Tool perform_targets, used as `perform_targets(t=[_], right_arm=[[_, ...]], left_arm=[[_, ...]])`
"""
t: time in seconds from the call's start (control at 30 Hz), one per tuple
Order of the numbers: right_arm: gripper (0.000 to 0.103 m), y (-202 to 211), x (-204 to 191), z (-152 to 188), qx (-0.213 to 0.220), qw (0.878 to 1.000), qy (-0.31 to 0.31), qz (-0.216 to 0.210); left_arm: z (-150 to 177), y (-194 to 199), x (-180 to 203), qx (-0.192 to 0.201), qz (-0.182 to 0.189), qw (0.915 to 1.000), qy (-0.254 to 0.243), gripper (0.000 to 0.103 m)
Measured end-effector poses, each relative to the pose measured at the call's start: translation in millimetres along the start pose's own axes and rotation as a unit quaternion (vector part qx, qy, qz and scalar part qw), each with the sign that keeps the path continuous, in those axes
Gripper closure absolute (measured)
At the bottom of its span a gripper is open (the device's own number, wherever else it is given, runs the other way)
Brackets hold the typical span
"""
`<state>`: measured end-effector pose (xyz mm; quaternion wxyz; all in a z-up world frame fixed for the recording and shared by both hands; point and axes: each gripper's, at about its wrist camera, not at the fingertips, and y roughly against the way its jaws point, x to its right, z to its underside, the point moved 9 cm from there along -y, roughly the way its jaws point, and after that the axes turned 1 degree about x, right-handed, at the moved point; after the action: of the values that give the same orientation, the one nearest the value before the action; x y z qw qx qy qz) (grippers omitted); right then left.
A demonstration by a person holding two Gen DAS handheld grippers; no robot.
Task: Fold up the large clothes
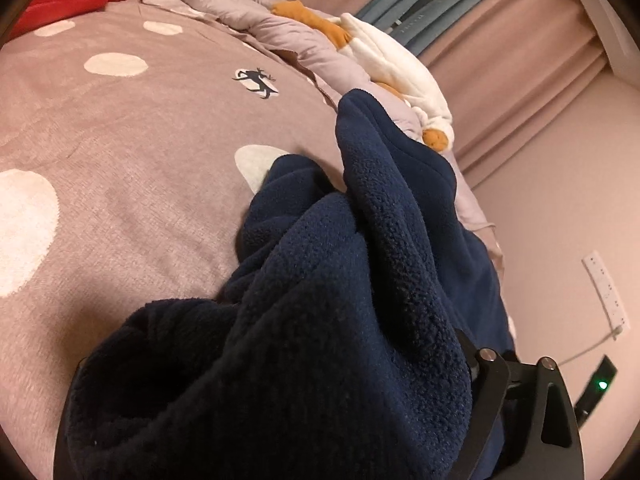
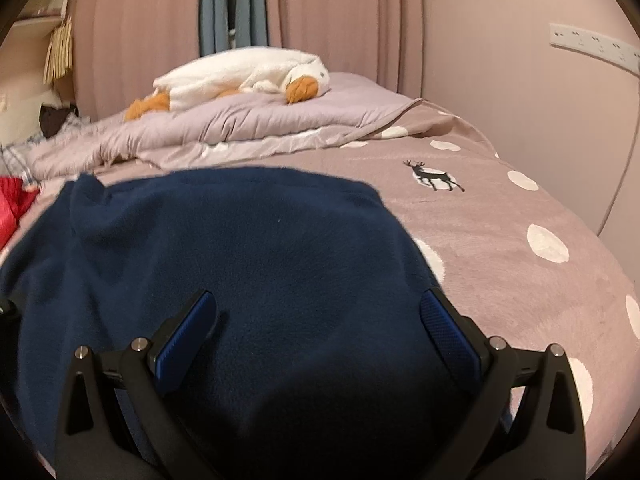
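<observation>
A navy fleece garment (image 1: 320,280) lies on the pink dotted bedsheet (image 1: 120,160). In the left wrist view it is bunched up and lifted over my left gripper (image 1: 304,380), which is shut on it; the fingers are hidden under the cloth. In the right wrist view the fleece (image 2: 240,240) spreads flat on the bed. My right gripper (image 2: 318,312) hovers just above it, open, with its blue pads (image 2: 188,336) wide apart and nothing between them.
A folded lilac quilt (image 2: 240,124) and a white plush duck (image 2: 244,72) lie at the head of the bed. A red jacket (image 2: 12,208) sits at the left edge. Pink curtains (image 2: 340,20) and a wall with a power strip (image 2: 592,42) bound the bed.
</observation>
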<state>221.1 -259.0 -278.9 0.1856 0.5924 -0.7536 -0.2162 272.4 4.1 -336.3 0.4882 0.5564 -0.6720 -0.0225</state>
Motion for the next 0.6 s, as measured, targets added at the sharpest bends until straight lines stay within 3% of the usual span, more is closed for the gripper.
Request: perform_targets(t=[0.13, 0.23, 0.37, 0.47, 0.6], right_arm=[[0.0, 18.2, 21.4, 2.0, 0.015, 0.999, -0.012, 0.037], [0.0, 26.8, 54.4, 16.7, -0.001, 0.997, -0.056, 0.043], [0.0, 33.2, 83.9, 44.2, -0.033, 0.987, -0.159, -0.021], [0.0, 37.1, 93.9, 58.2, -0.052, 0.966, -0.243, -0.072], [0.0, 40.2, 92.0, 66.8, -0.048, 0.967, -0.241, -0.068]], left_arm=[[0.7, 1.1, -2.0, -0.005, 0.002, 1.0, -0.005, 0.009], [4.3, 4.5, -3.7, -0.011, 0.008, 0.9999, -0.007, 0.008], [9.4, 12.5, -4.9, 0.006, 0.006, 0.9998, -0.02, 0.008], [13.7, 21.9, -8.0, 0.012, 0.0, 0.9997, -0.023, 0.007], [13.7, 37.8, -20.0, 0.005, 0.017, 0.9998, 0.009, 0.008]])
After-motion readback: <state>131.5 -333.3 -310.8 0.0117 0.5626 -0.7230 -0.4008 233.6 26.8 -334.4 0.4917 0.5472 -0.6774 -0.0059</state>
